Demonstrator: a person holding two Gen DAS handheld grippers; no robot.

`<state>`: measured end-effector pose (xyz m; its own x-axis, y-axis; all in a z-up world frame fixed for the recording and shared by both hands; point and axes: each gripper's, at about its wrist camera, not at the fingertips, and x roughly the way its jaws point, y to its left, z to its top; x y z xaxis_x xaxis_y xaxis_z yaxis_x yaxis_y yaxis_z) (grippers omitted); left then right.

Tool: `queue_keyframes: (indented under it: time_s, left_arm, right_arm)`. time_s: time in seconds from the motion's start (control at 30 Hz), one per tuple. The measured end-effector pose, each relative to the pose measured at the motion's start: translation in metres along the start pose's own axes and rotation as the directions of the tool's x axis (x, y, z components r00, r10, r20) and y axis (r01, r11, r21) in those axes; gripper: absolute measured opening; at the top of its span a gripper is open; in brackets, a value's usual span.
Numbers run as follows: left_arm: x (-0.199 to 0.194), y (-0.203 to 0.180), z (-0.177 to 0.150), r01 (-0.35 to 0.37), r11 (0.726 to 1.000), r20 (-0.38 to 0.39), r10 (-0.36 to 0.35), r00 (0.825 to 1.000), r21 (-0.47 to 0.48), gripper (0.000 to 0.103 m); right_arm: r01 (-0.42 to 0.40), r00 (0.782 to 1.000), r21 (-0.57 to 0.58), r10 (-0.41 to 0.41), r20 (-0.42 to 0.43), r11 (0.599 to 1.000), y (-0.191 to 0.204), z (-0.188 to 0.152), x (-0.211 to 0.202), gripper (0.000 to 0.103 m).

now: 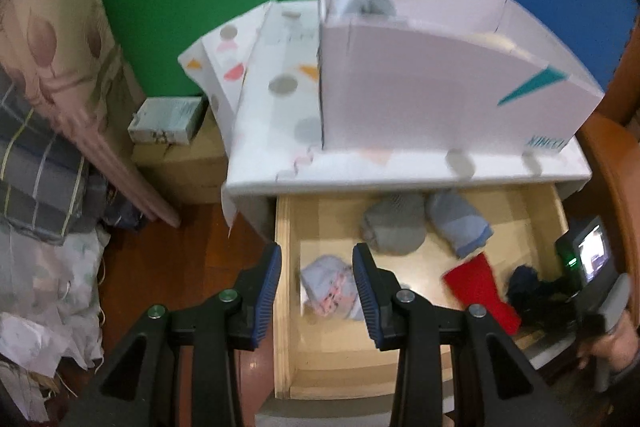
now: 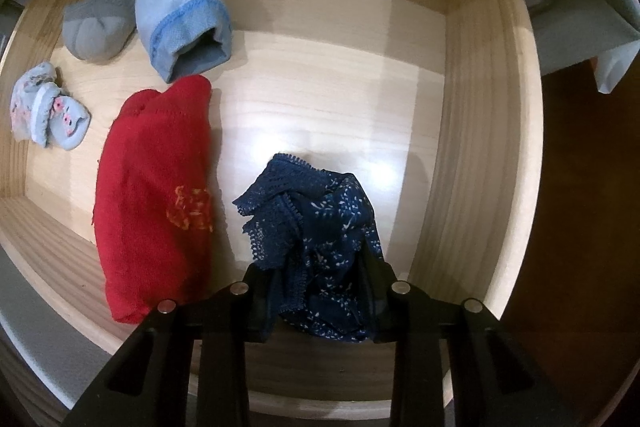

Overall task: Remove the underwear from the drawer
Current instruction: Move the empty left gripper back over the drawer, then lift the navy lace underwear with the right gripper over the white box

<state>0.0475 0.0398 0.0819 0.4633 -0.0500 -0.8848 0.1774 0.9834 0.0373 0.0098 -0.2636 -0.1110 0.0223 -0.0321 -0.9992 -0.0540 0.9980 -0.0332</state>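
The right gripper (image 2: 320,267) is clamped on the navy underwear (image 2: 316,223) just beside the red garment (image 2: 154,195); the left gripper (image 1: 316,291) hangs part-open, empty, above the drawer (image 1: 285,267).

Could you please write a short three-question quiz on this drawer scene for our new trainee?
1. True or false: the right hand-held gripper is shut on the navy lace underwear.
2. Which item lies directly beside the navy lace underwear? A) red garment B) grey sock bundle C) floral sock pair
3. Fill in: the left hand-held gripper holds ____.

Key: 1 true; 2 A; 3 nothing, its jaws stand open above the wooden drawer.
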Motion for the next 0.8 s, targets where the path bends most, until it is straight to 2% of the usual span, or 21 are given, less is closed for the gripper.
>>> queue_keyframes:
  time_s: [0.1, 0.23, 0.43, 0.63, 0.8]
  left_arm:
    - [0.016, 0.002, -0.016, -0.02, 1.0, -0.017, 0.02, 1.0, -0.004, 0.037]
    - [0.031, 0.005, -0.031, -0.003, 1.0, -0.036, 0.002, 0.999, -0.021, 0.037]
    - [0.036, 0.006, -0.046, 0.0, 1.0, -0.018, 0.0, 1.0, -0.008, 0.038]
    - [0.047, -0.002, -0.054, -0.012, 1.0, -0.041, 0.013, 0.999, 0.025, 0.038]
    - [0.055, -0.001, -0.056, 0.02, 1.0, -0.06, -0.021, 0.998, -0.017, 0.038]
  right_arm:
    - [-0.002, 1.0, 0.007, 0.002, 0.002, 1.0, -0.002, 0.0, -0.001, 0.029]
    - [-0.005, 1.0, 0.015, 0.005, 0.013, 1.0, -0.001, -0.002, -0.005, 0.029]
    - [-0.027, 0.999, 0.025, 0.026, 0.027, 0.999, -0.002, -0.008, -0.01, 0.029]
    - [-0.01, 0.999, 0.029, 0.008, 0.04, 1.0, -0.002, -0.012, -0.015, 0.029]
    - [-0.014, 0.999, 0.035, 0.012, 0.049, 0.999, -0.003, -0.013, -0.019, 0.029]
